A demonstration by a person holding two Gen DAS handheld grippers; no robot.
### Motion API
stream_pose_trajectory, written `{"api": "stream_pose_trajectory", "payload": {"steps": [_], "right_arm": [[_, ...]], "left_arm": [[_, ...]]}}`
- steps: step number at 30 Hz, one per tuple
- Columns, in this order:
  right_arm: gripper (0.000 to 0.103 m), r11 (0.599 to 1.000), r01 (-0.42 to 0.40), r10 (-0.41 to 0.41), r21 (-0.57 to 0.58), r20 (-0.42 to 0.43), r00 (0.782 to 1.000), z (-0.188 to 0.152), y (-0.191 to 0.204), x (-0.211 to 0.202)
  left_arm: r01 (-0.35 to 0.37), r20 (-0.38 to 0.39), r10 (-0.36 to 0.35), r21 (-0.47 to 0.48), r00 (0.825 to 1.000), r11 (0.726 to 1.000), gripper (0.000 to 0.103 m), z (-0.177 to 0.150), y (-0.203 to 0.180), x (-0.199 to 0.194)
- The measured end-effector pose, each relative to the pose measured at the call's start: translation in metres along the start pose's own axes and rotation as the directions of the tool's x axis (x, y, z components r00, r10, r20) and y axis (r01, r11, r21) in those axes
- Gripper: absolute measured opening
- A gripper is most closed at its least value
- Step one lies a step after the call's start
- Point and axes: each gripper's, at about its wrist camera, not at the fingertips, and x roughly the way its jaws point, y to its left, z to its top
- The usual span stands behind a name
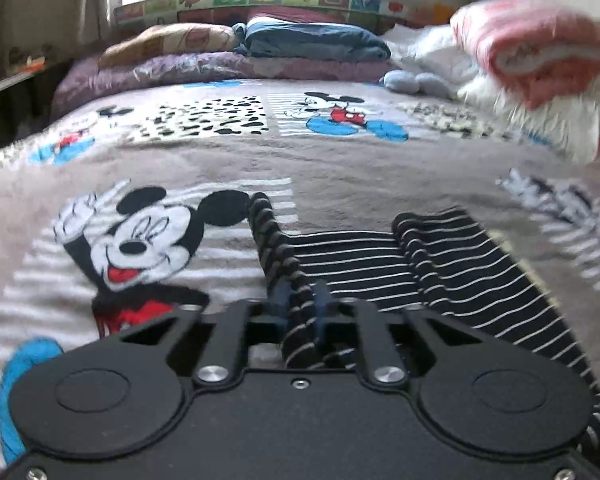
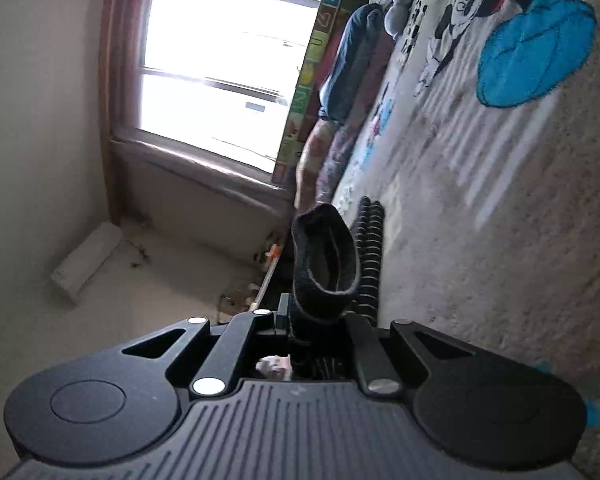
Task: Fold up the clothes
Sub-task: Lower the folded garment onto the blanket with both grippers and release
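A black garment with thin white stripes point(image 1: 440, 264) lies partly on the cartoon-mouse bedspread point(image 1: 324, 160). My left gripper point(image 1: 302, 304) is shut on a bunched edge of it, and the cloth rises in a ridge ahead of the fingers. In the right wrist view, which is rolled sideways, my right gripper point(image 2: 320, 316) is shut on a dark band point(image 2: 326, 256) of the same striped garment point(image 2: 370, 248), which loops up past the fingertips just above the bedspread point(image 2: 500, 220).
Folded blue cloth point(image 1: 316, 40), patterned pillows point(image 1: 172, 40) and a grey soft toy point(image 1: 416, 80) lie at the head of the bed under a bright window point(image 2: 224, 68). A pink and white pile point(image 1: 540, 52) sits at far right. The floor point(image 2: 140, 280) lies beside the bed.
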Motion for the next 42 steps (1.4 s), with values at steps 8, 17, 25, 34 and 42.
{"api": "stream_pose_trajectory", "payload": {"steps": [8, 17, 25, 34, 42], "right_arm": [[0.010, 0.999, 0.001, 0.000, 0.034, -0.023, 1.000, 0.002, -0.006, 0.003], [0.010, 0.998, 0.026, -0.025, 0.055, -0.017, 1.000, 0.001, -0.012, 0.004], [0.010, 0.997, 0.047, -0.046, 0.064, -0.017, 0.999, 0.000, -0.015, 0.007], [0.010, 0.996, 0.062, -0.060, 0.066, -0.025, 0.998, 0.000, -0.019, 0.009], [0.010, 0.996, 0.066, -0.065, 0.065, -0.027, 0.998, 0.001, -0.022, 0.005]], "left_arm": [[-0.040, -0.010, 0.041, 0.102, 0.999, 0.994, 0.005, 0.003, -0.031, 0.007], [0.040, -0.144, -0.017, 0.157, 0.989, 0.987, 0.006, 0.006, -0.046, 0.037], [0.187, -0.053, -0.187, 0.001, 0.981, 0.982, 0.010, 0.042, 0.008, -0.007], [0.059, -0.134, -0.035, 0.185, 0.990, 0.981, 0.010, 0.039, -0.014, 0.062], [0.045, -0.128, -0.034, 0.086, 0.991, 0.995, 0.010, 0.042, -0.003, 0.046]]}}
